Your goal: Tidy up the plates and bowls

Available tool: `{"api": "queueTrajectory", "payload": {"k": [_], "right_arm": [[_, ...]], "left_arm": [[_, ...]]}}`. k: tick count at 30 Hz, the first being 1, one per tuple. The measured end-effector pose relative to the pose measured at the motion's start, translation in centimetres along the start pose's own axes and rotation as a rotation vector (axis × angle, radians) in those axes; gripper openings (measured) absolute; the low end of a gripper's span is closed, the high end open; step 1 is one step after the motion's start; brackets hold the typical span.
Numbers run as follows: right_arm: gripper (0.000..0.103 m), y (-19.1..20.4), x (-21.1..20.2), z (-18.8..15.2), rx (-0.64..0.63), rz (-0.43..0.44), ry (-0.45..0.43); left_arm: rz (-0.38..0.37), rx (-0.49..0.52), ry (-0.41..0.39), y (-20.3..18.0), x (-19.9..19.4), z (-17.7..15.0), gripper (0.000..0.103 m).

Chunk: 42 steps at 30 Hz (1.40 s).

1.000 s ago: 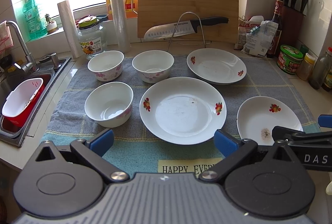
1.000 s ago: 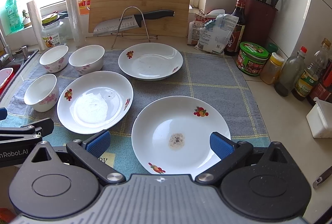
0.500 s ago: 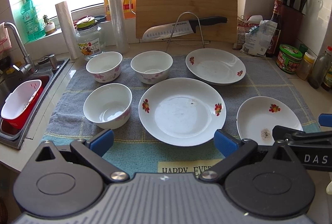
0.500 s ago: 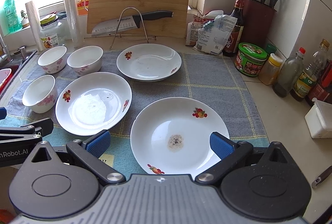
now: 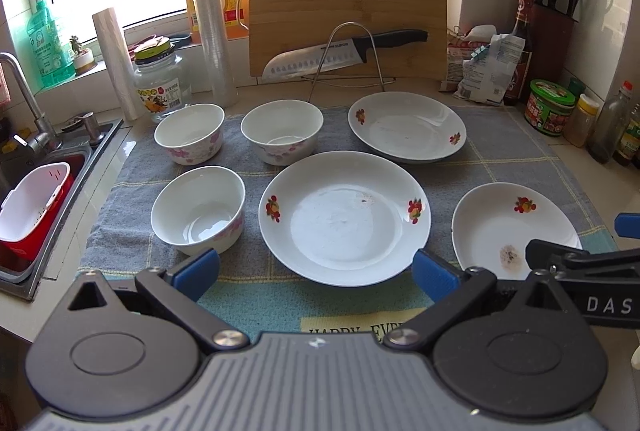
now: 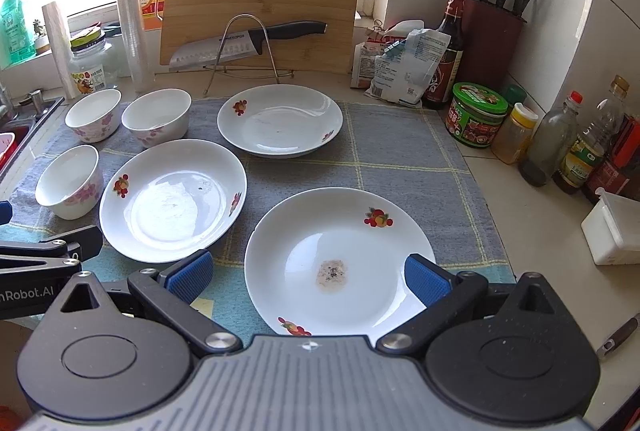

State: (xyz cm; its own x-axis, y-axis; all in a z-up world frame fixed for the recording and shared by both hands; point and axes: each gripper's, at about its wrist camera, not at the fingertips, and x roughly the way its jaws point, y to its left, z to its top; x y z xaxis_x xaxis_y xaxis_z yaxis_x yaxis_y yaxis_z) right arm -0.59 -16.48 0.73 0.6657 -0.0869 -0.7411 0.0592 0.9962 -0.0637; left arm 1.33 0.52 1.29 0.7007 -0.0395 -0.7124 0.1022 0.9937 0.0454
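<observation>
Plates [image 5: 344,217] and bowls [image 5: 198,209] lay separate on the towel [image 6: 400,159], none stacked. My left gripper [image 5: 316,271] and right gripper [image 6: 306,273] hung spread apart, empty. Risk judged: the soiled plate [image 6: 340,263] at my right gripper's 12 o'clock could slip from the pads [image 6: 424,277].

Three white plates, the middle plate [image 5: 344,219], the far plate [image 5: 407,126] and the near right plate [image 6: 340,265], carry small red and yellow fruit prints on their rims, and the near right one has a brownish speckled stain at its centre. Three white bowls [image 5: 198,209] [image 5: 189,138] [image 5: 282,131] bear pink blossom patterns on their outer walls. They sit on a grey cloth [image 5: 496,155] checked with thin yellow lines and edged in teal, and each black hand-held gripper has blue pads [image 5: 196,273] [image 6: 426,279].
</observation>
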Motion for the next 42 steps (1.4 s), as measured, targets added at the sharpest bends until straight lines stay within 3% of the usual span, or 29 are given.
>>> {"api": "queueTrajectory", "payload": {"k": [9, 16, 22, 27, 32, 42], "right_arm": [[0.103, 0.0, -0.4, 0.0, 0.017, 0.002, -0.025], [0.103, -0.8, -0.4, 0.0, 0.012, -0.015, -0.044], [0.103, -2.2, -0.1, -0.2, 0.021, -0.057, -0.061], [0.103, -4.2, 0.3, -0.7, 0.117, -0.076, -0.055], [0.103, -5.0, 0.5, -2.3, 0.170, -0.160, -0.039], [0.103, -6.4, 0.5, -4.4, 0.273, -0.195, 0.003]], "left_arm": [[-0.067, 0.031, -0.039, 0.4, 0.5, 0.6, 0.102], [-0.170, 0.097, -0.091, 0.2, 0.9, 1.0, 0.102], [-0.291, 0.215, -0.135, -1.1, 2.1, 0.4, 0.102], [-0.409, 0.295, -0.105, -2.1, 3.7, -0.8, 0.102], [-0.520, 0.403, -0.057, -4.2, 5.7, -2.9, 0.102], [-0.574, 0.538, -0.001, -8.4, 8.6, -6.0, 0.102]]}}
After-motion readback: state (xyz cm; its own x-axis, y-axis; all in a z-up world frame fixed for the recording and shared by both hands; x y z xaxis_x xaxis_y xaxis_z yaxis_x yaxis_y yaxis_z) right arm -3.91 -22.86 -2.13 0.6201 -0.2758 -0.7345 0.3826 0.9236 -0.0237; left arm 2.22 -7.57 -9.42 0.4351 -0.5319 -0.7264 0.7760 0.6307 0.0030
